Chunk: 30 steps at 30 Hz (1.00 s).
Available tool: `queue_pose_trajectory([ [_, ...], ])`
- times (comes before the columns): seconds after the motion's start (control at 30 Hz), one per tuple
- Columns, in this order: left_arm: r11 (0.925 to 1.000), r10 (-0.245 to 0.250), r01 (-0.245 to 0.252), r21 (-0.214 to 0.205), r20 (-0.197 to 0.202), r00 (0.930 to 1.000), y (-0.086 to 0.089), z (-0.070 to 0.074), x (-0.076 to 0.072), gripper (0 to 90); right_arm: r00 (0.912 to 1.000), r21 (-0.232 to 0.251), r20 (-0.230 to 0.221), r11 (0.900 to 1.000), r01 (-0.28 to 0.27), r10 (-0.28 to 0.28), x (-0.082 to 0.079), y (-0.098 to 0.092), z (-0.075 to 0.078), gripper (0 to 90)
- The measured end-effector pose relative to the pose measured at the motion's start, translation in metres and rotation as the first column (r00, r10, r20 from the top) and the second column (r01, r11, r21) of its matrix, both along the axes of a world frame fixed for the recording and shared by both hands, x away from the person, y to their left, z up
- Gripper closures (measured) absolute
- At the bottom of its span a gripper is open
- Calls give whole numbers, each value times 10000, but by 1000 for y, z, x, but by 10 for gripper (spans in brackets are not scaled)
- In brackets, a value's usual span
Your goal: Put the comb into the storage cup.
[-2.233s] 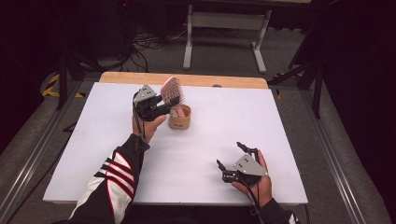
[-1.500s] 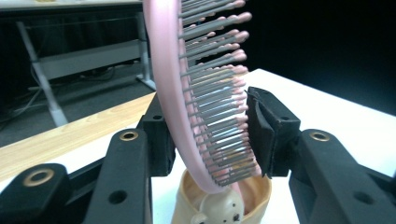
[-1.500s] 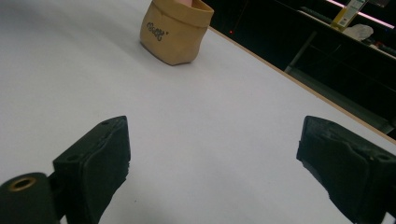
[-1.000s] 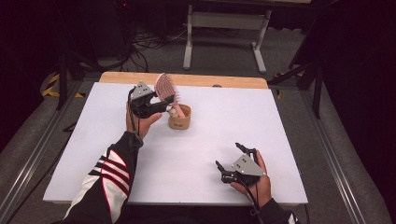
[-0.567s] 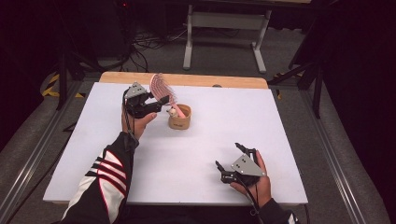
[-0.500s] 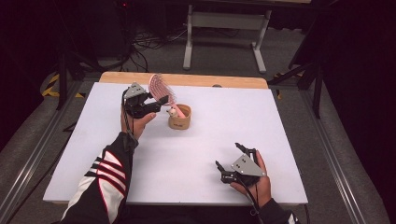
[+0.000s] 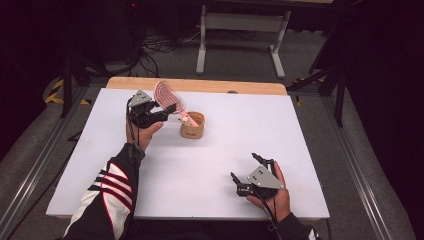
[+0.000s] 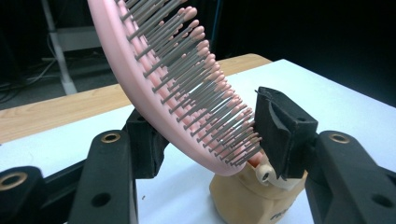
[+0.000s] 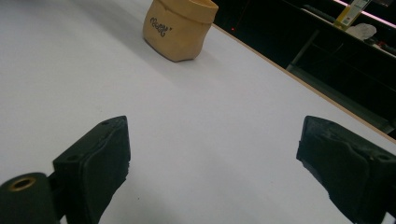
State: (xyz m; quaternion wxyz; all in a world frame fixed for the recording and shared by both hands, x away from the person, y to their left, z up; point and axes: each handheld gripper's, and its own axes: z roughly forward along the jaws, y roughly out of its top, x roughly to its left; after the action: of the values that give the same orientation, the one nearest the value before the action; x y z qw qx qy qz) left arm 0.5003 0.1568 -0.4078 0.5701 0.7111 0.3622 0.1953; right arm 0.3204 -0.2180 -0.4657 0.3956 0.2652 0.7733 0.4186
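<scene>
Left gripper view | left gripper clamps curved pink bristled hairbrush | right gripper wide | tan pouch

Only the tan cup stands mid-table; open white surface surrounds it.

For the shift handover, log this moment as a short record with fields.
left gripper: jaws shut on the pink hairbrush, gripped across its head, bristles against one jaw
hairbrush: tilted, handle end at the pouch's mouth
tan pouch: upright on the white table, printed lettering on its side
right gripper: jaws open, nothing between them, low over the table's near right part
</scene>
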Motion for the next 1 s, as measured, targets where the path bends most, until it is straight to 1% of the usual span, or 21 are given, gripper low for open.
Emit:
queue_pose_trajectory([
  [0.07, 10000, -46, 46, 28, -68, 10000, 0, 0, 0, 459, 10000, 2, -19, 10000, -13, 13, 0, 0, 0, 100],
  [0.13, 9999, 83, -84, 91, 43, 10000, 0, 0, -1, 447, 10000, -4, -19, 10000, -9, 9, 0, 1, 0, 99],
  [0.17, 9999, 78, -79, 87, 22, 10000, 0, 0, -1, 447, 10000, -4, -19, 10000, -9, 9, 0, 1, 0, 99],
  [0.2, 9999, 68, -69, 103, 100, 9999, 0, -1, -1, 445, 10000, -5, -16, 10000, -4, 4, 0, 0, 0, 99],
  [0.27, 9996, 69, -73, 259, 162, 9998, 0, -1, -2, 437, 10000, 0, -25, 10000, -3, 3, 0, 0, 0, 99],
  [0.43, 9996, 53, -58, 292, 178, 9998, 0, -1, -2, 420, 10000, 4, -29, 10000, 5, -5, 0, 0, 0, 100],
  [0.47, 9996, 40, -44, 283, 171, 9998, -1, 0, -2, 396, 10000, 2, -22, 10000, 2, -2, 0, 0, 0, 99],
  [0.53, 9992, 129, -137, 383, 216, 9997, -1, 0, -3, 384, 10000, 8, -20, 10000, 7, -7, 0, 0, 0, 99],
  [0.6, 9992, 116, -125, 374, 242, 9996, -1, 1, -4, 330, 10000, 7, -12, 10000, 18, -18, 0, 0, 0, 100],
  [0.67, 9986, 190, -202, 487, 253, 9995, -2, 1, -4, 277, 10000, 14, -15, 10000, 16, -16, 0, 0, 0, 100],
  [0.73, 9979, 328, -345, 554, 315, 9990, -3, 1, -5, 260, 10000, 15, -14, 10000, 15, -15, 0, 0, 0, 100],
  [0.77, 9981, 300, -316, 537, 304, 9991, -3, 0, -5, 228, 10000, 9, -16, 10000, 7, -7, 0, 0, 0, 99],
  [0.8, 9983, 232, -248, 532, 292, 9993, -3, 0, -5, 228, 10000, 9, -16, 10000, 7, -7, 0, 0, 0, 99],
  [0.83, 9979, 243, -259, 592, 265, 9994, -4, 0, -5, 197, 10000, 9, -21, 10000, 8, -8, 0, 0, 0, 99],
  [0.87, 9975, 293, -306, 634, 221, 9993, -5, -1, -5, 197, 10000, 9, -21, 10000, 8, -8, 0, 0, 0, 99],
  [0.9, 9974, 296, -310, 647, 216, 9993, -5, -1, -5, 163, 10000, 7, -17, 10000, 5, -5, 0, 0, 0, 100],
  [0.93, 9975, 266, -276, 643, 155, 9995, -6, -2, -5, 163, 10000, 7, -17, 10000, 5, -5, 0, 0, 0, 100],
  [1.0, 9976, 355, -361, 591, 103, 9993, -6, -3, -4, 127, 10000, 6, -7, 10000, 6, -6, 0, 0, 0, 99],
])
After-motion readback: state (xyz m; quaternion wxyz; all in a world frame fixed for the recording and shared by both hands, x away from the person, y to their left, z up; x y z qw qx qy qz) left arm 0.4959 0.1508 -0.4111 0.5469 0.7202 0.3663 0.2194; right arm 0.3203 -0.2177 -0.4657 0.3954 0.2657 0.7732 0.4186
